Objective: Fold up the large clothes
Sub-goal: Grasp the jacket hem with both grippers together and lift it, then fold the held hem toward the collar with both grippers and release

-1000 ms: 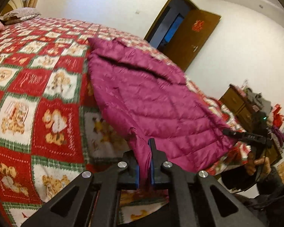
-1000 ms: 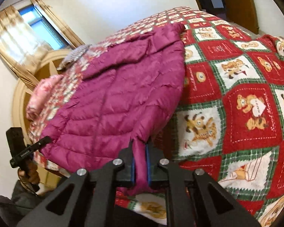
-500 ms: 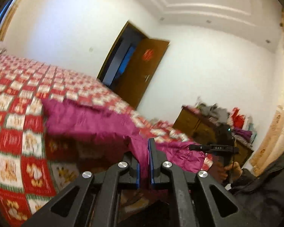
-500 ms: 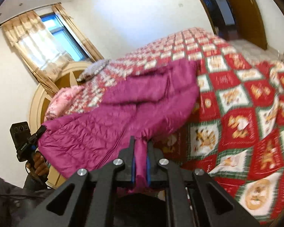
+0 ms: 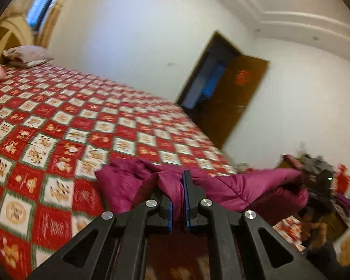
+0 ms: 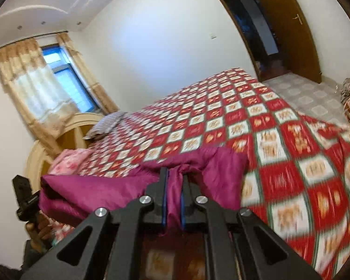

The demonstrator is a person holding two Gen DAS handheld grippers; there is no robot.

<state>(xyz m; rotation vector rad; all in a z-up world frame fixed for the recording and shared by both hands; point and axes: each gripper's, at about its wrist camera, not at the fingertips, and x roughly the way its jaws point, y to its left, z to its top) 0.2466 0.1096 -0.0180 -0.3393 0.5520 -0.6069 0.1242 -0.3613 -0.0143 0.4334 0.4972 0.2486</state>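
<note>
Both pairs of tongs are pinching the same magenta quilted jacket (image 5: 240, 189); the left tongs (image 5: 177, 194) are pressed tight on a bunch of its hem, and the right tongs (image 6: 173, 191) grip another bunch of that edge, cloth pushed up between the blue pads. The jacket hangs bunched between the two grips at the near edge of the bed (image 5: 105, 121) — in the left view it stretches across to where the person's other hand (image 5: 315, 228) holds the second tool, and in the right view it sags over to the left hand (image 6: 36, 228) beneath its black handle. How much of the garment is resting on the patchwork quilt I cannot tell; the folds hide that, and the frames are blurred. The far stretch of the bed is bare but for a striped pillow (image 6: 107, 124) and a pink one (image 6: 70, 161) by the headboard. As for folding, I'd say it is barely begun: the near edge is held up and the body is doubled in a loose heap, not a crease; no neat fold shows anywhere, no sleeve tucked in. What seems left is nearly everything — laying the lifted edge over flat, squaring the sides, folding the sleeves, and halving it down.
</note>
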